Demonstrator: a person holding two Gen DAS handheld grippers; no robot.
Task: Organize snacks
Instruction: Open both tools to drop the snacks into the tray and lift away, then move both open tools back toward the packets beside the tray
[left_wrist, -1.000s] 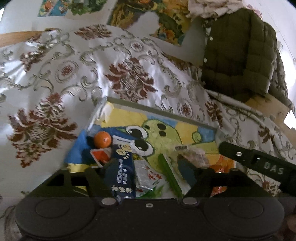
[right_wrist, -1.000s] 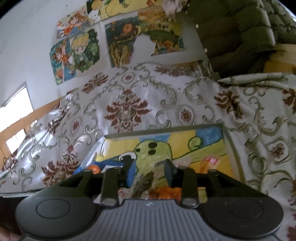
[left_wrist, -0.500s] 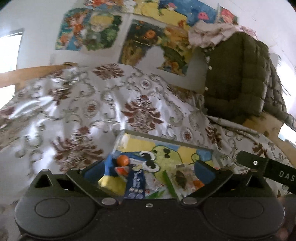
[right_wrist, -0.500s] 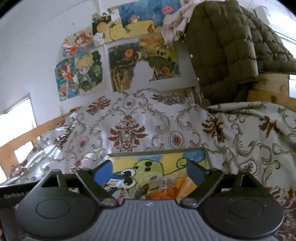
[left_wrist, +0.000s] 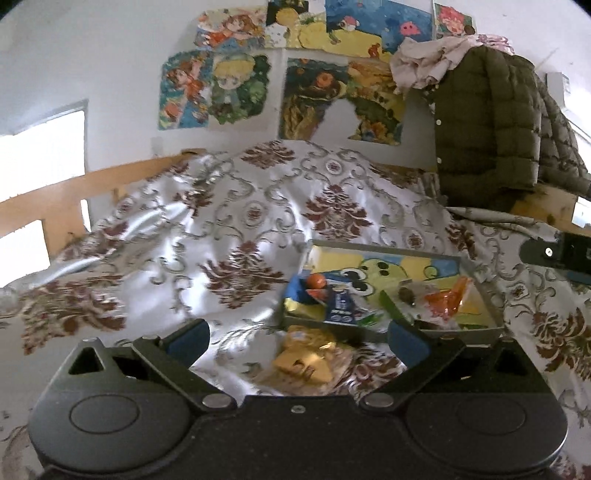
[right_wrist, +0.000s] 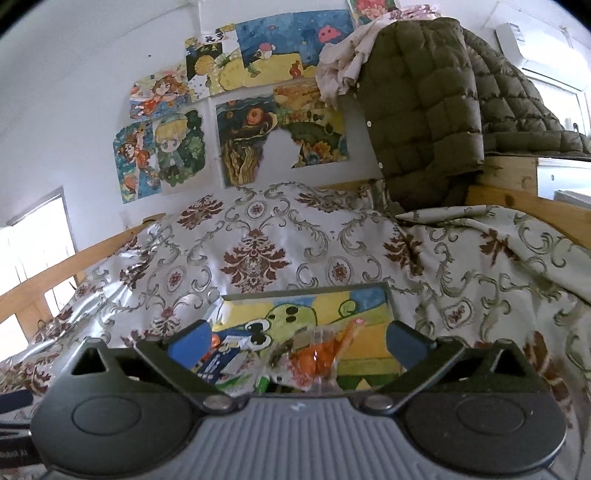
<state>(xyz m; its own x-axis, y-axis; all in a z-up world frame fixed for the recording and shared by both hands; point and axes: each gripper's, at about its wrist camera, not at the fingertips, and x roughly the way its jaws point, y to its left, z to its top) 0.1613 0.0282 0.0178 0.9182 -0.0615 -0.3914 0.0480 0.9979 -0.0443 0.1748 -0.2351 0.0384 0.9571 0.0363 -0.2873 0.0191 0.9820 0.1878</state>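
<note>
While snacks (left_wrist: 343, 306) lie in the tray (left_wrist: 384, 248) on the bed, left tool (left_wrist: 297, 338) wide, empty; right tool (right_wrist: 299, 341) opening, empty.

Damask-patterned cloth (left_wrist: 229, 221) over a bed, a cartoon-printed tray (left_wrist: 388, 245) and a yellow packet (left_wrist: 306, 356) directly on it.

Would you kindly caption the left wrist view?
Open left gripper above a yellow snack packet lying outside the snack-filled tray.
</note>
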